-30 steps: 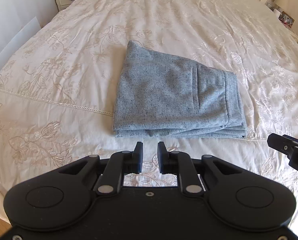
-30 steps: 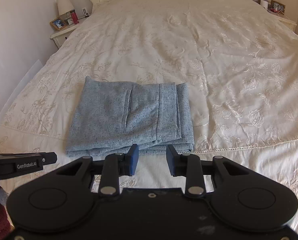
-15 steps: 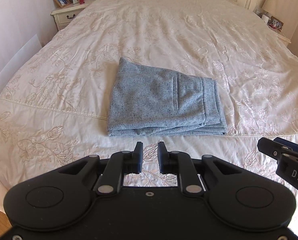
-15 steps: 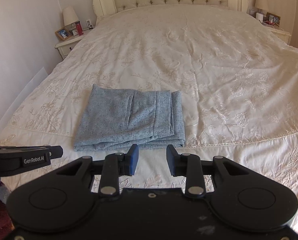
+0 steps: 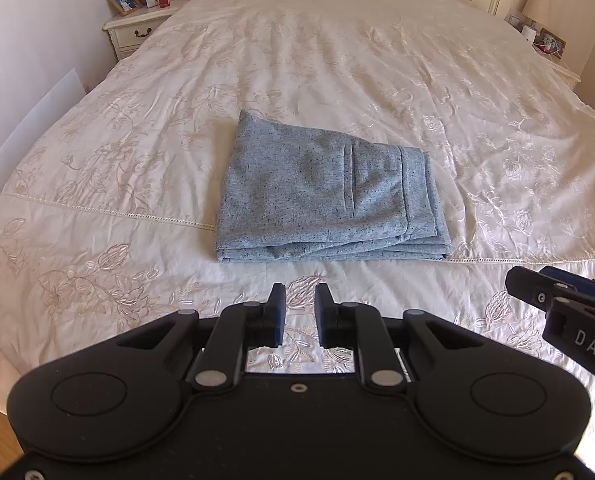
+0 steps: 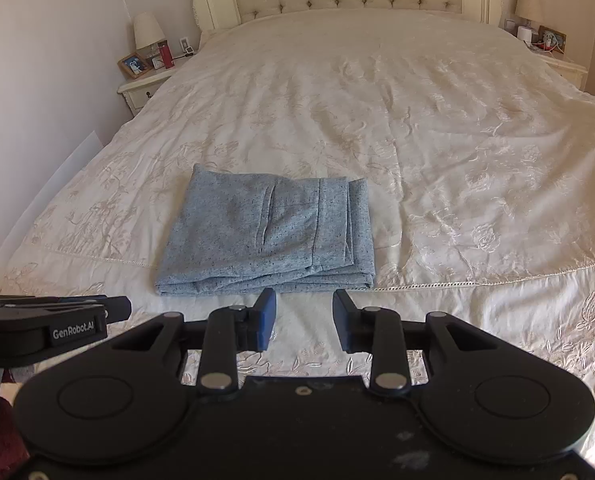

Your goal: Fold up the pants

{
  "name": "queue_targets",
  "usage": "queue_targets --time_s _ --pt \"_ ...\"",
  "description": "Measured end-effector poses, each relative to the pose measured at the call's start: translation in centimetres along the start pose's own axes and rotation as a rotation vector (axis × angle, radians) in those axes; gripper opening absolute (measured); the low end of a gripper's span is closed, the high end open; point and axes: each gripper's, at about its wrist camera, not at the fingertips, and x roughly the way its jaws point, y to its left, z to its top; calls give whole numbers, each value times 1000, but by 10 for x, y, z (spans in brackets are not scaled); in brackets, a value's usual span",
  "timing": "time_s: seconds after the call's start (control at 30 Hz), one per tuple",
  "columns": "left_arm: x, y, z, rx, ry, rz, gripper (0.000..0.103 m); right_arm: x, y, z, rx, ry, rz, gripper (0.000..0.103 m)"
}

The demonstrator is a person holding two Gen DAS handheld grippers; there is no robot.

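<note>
Both tongs, left [image 5: 299, 316] and right [image 6: 304, 320], have pulled back from the pants [image 5: 329, 196], which lie folded on the bed [image 5: 337, 60] ahead; released and empty, so folding looks finished.

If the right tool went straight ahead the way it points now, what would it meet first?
Most likely the near, layered edge of the folded pants, toward their right end. The right tool is open and empty, aimed slightly down at the bedspread. Depth is unclear, so it might meet the bedspread just short of them.

The right gripper [image 5: 537, 286] is cut off by the frame's edge.
</note>
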Motion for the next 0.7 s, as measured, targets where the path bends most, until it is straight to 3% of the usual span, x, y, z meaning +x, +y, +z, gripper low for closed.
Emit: queue_targets --time_s 0.7 --pt "4 7 -4 -7 20 10 25 3 7 -2 -17 11 17 34"
